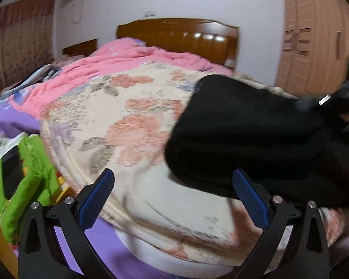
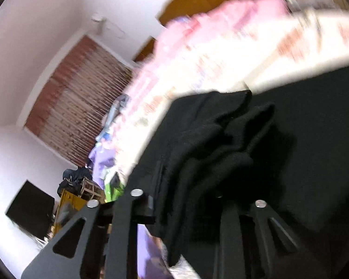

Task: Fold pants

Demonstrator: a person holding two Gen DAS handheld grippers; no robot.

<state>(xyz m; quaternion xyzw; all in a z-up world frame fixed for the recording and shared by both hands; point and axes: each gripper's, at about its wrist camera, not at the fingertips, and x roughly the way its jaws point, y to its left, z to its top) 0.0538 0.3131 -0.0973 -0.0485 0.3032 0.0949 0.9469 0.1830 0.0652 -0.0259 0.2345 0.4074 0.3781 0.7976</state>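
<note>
- Left gripper (image 1: 173, 181), black-framed with blue ribbed pads, stands spread wide with nothing between its fingers, above the near edge of a cream floral blanket (image 1: 118, 121).
- Right gripper (image 2: 186, 200) is clenched on a bunched fold of the black fabric pants (image 2: 221, 144); its pads are hidden by the cloth.
- In the left wrist view the black pants (image 1: 244, 139) lie on the right side of the blanket, just beyond the right blue pad.
- Farther off lie a pink quilt (image 1: 128, 55) and a brown wooden headboard (image 1: 179, 32).
- A green cloth (image 1: 32, 162) lies at the near left.
</note>
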